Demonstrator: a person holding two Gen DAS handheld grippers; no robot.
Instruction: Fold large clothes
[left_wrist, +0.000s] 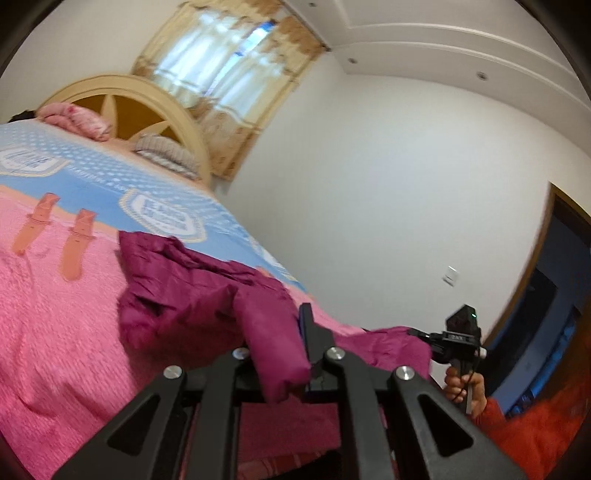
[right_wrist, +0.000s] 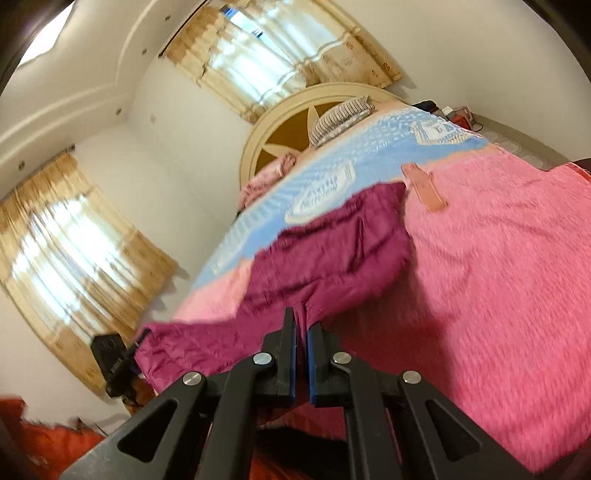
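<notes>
Black linkage bars filling the bottom of both views. Left gripper (left_wrist: 286, 347) clamped on a puffy fold of the magenta jacket (left_wrist: 184, 295), cloth bulging up between the fingers and hiding the near finger almost wholly; only the far finger (left_wrist: 308, 325) plainly seen. Right gripper (right_wrist: 302, 332) nearly closed, blue pads pinching a thin edge of the same jacket (right_wrist: 332, 251). Jacket spread across the pink blanket (left_wrist: 55, 295) on the bed, rumpled, far end toward the blue sheet (left_wrist: 92, 181). Jacket's shape hard to make out; right view smeared by blur. Lower hem cut off behind the linkages.
</notes>
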